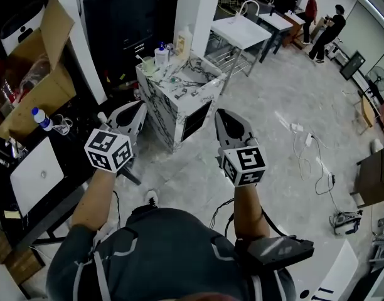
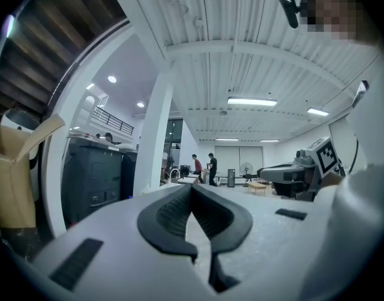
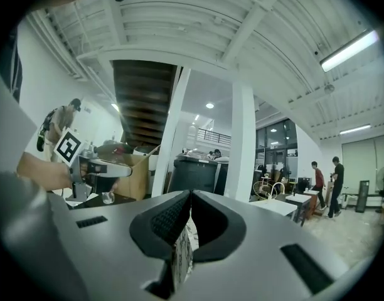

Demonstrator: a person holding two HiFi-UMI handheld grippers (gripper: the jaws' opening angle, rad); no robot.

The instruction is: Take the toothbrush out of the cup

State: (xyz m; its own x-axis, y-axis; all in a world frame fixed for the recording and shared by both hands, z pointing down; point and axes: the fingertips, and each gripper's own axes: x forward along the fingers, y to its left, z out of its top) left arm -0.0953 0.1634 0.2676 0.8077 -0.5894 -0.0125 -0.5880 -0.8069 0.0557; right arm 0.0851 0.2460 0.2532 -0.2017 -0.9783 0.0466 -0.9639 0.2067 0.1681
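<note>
A pale cup with a toothbrush standing in it sits at the far left corner of a marble-patterned cabinet. Two bottles stand beside it. My left gripper is held level short of the cabinet's left side, shut with nothing in it. My right gripper is level off the cabinet's right corner, also shut and empty. In the left gripper view the left gripper's pads meet at the tips. The right gripper view shows the right gripper's pads touching, with only the marble cabinet seen through the slit below.
A black desk at left carries a laptop, a water bottle and an open cardboard box. A black cabinet stands behind. A white table and two people are farther back. Cables lie on the floor.
</note>
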